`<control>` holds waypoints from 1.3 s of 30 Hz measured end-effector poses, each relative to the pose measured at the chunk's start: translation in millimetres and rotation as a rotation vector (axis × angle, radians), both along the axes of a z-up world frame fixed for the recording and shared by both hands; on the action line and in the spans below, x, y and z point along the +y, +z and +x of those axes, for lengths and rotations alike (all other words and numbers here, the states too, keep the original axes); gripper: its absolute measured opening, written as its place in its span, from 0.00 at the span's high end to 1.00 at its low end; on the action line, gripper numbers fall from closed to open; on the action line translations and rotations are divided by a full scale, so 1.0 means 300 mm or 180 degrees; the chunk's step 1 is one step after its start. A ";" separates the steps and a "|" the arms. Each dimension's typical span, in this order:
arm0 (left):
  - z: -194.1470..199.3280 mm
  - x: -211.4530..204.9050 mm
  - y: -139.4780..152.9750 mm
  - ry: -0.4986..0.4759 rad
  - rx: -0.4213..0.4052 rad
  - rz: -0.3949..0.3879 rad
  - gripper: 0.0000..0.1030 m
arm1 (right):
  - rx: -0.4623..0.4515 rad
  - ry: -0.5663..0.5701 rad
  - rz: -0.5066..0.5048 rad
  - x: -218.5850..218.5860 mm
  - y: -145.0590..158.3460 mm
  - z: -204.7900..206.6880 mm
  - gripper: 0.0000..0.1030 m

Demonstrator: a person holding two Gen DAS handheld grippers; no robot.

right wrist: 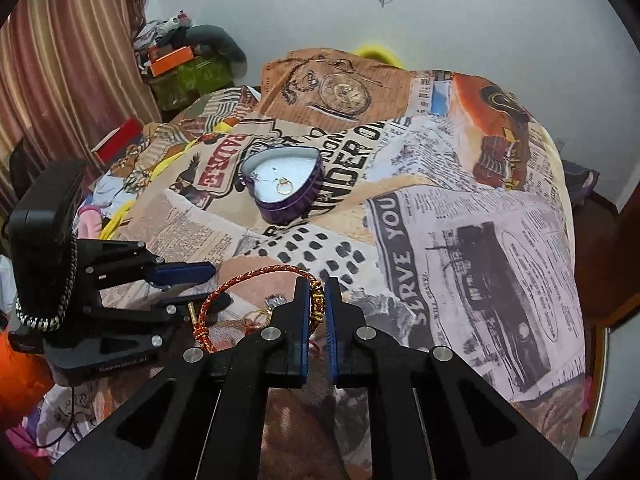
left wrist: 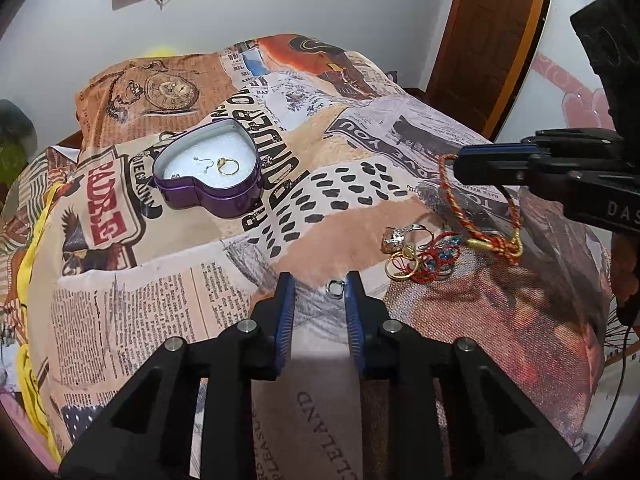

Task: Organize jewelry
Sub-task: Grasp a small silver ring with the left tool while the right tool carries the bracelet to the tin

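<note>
A purple heart-shaped tin [left wrist: 208, 194] lies open on the printed bedspread, with a gold ring [left wrist: 228, 167] and small earrings on its white lining; it also shows in the right wrist view [right wrist: 290, 200]. My right gripper [right wrist: 317, 300] is shut on a red-and-gold braided bracelet [right wrist: 256, 276] and holds it above the bed; the bracelet [left wrist: 478, 236] hangs from it in the left wrist view. My left gripper [left wrist: 319, 284] is open and empty, low over the bedspread, with a small silver ring [left wrist: 335, 289] between its fingertips. A pile of rings and red thread jewelry [left wrist: 416, 256] lies right of it.
The newspaper-print bedspread [right wrist: 460, 240] covers the bed. A yellow cloth [left wrist: 32, 264] lies along the left edge. A curtain [right wrist: 60, 60] and cluttered boxes [right wrist: 180, 68] stand at the far left. A wooden door frame [left wrist: 492, 28] stands at the far right.
</note>
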State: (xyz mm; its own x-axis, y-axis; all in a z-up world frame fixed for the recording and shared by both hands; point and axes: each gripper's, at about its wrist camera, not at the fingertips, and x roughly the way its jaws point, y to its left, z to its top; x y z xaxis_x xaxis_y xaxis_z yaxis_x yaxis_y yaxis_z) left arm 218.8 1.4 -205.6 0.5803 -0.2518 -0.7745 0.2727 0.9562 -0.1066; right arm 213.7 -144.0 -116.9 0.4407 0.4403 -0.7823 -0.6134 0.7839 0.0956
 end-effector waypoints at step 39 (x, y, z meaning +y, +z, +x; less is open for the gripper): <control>0.132 0.197 0.239 0.0353 -0.0626 0.0031 0.93 | -0.0163 -0.0087 0.0199 0.141 0.092 0.181 0.94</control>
